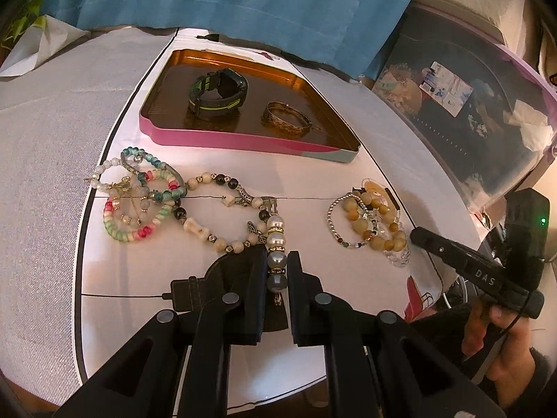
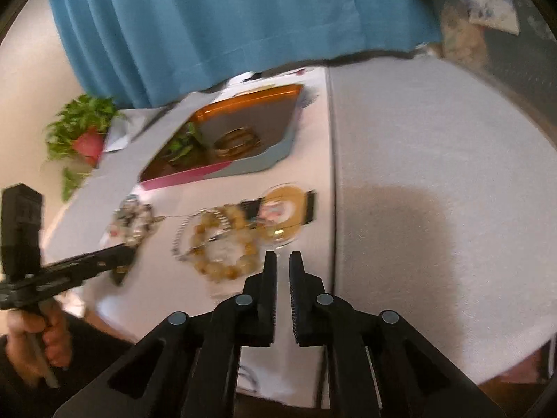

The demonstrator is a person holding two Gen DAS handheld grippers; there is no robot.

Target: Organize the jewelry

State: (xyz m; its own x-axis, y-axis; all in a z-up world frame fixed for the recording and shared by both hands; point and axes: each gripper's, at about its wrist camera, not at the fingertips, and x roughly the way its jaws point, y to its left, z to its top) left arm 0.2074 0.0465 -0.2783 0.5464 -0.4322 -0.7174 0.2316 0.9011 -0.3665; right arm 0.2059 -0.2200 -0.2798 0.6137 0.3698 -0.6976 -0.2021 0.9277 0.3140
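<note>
White tabletop [image 1: 348, 296], left tool [image 1: 277, 271] clamping pearl bracelet [image 1: 276, 244], right tool [image 2: 282, 268] level, slightly parted, empty.

The left wrist camera sits low and close over the near part of the table [image 1: 348, 278]. It looks forward between its own two fingers toward the tray [image 1: 243, 139] and the blue curtain [image 1: 243, 0] at the far side. The right wrist camera is a bit higher and farther right. It looks forward and a little left, and its picture is blurry. Both views share the tray [image 2: 243, 170], the curtain [image 2: 243, 17] and the yellow bead bracelets [image 1: 376, 223] [image 2: 222, 244]. Each view shows the other gripper at its edge.
</note>
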